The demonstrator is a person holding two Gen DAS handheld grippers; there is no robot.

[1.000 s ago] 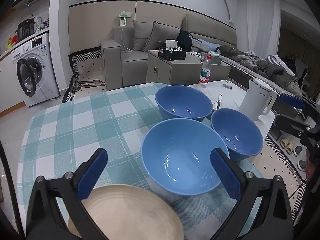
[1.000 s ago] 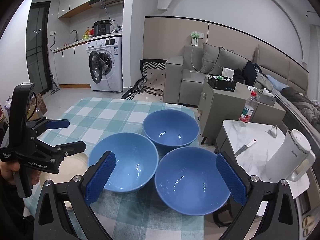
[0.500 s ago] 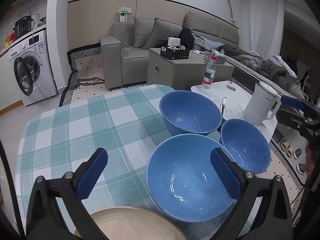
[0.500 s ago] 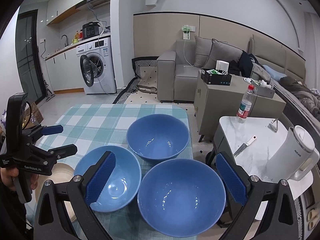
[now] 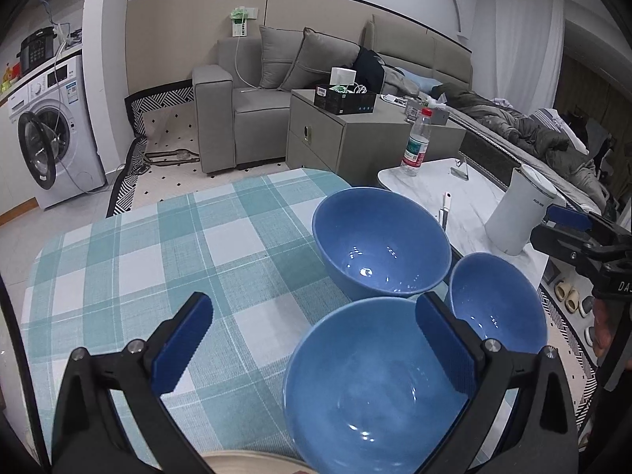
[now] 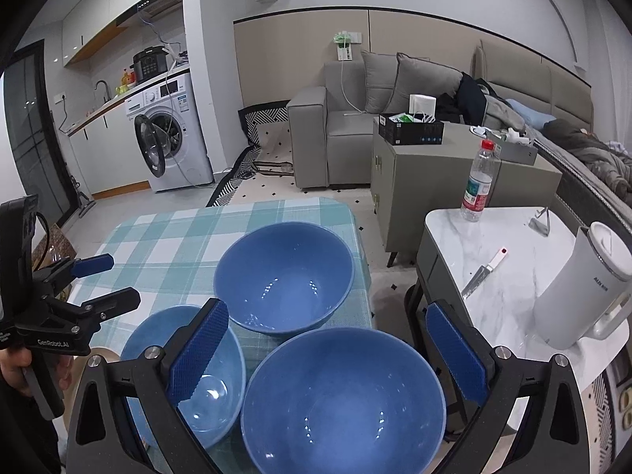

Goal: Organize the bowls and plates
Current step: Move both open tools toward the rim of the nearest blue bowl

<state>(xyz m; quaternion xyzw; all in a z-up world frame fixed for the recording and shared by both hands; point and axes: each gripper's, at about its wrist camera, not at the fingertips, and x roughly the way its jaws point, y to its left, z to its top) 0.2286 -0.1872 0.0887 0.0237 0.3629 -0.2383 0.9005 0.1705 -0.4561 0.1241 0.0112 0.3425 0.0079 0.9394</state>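
Three glossy blue ceramic bowls stand clustered on the teal-and-white checked tablecloth (image 5: 158, 245). Taking the far blue bowl (image 5: 381, 247) as landmark: the near-left bowl (image 5: 375, 391) sits just before it, the near-right bowl (image 6: 343, 399) beside that, at the cloth's right edge. A beige round plate (image 5: 252, 468) lies nearest me, only its rim showing. Since a second ago my left gripper (image 5: 312, 349) has advanced; the plate has slid almost out of its view. My right gripper (image 6: 326, 353) has closed in over the near-right bowl. Both grippers are spread wide, holding nothing. Left of the landmark, the cloth lies open. Right of it stands a white marble side table (image 6: 509, 304).
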